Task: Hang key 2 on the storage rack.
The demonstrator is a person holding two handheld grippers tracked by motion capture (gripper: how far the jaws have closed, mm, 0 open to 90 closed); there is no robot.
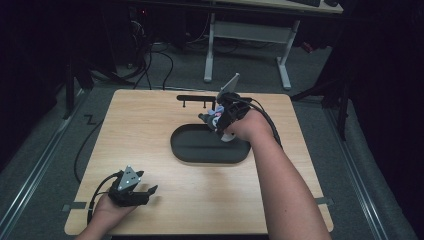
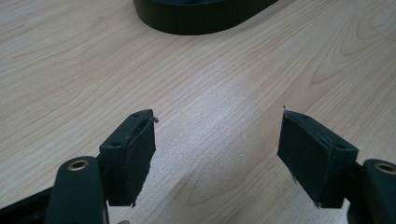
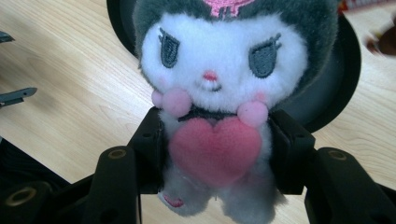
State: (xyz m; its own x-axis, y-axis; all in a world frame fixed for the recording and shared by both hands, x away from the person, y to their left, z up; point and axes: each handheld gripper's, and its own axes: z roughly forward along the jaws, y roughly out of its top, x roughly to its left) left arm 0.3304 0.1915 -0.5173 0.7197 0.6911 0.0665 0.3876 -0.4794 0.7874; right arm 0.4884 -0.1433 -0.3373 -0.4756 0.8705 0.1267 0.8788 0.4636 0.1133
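Right gripper (image 3: 212, 154) pinched a plush toy (image 3: 219, 84) between its fingers, over the dark tray (image 1: 200, 150) at centre frame. Left gripper (image 2: 217, 154) rested lower left on the table (image 1: 150, 125), fingers spread apart.

Small plush toy (image 3: 212, 93) with a white face, dark grey hood, embroidered grey eyes, pink nose, two pink pom-poms and a big pink heart on its chest. It was upright, facing the right gripper's camera, clamped at the body between the right gripper (image 3: 215, 154) jaws. It was held above the far right end of the dark oval tray (image 1: 200, 152) in the middle of the wooden table (image 1: 150, 120). In the high view the toy (image 1: 216, 114) was mostly hidden.
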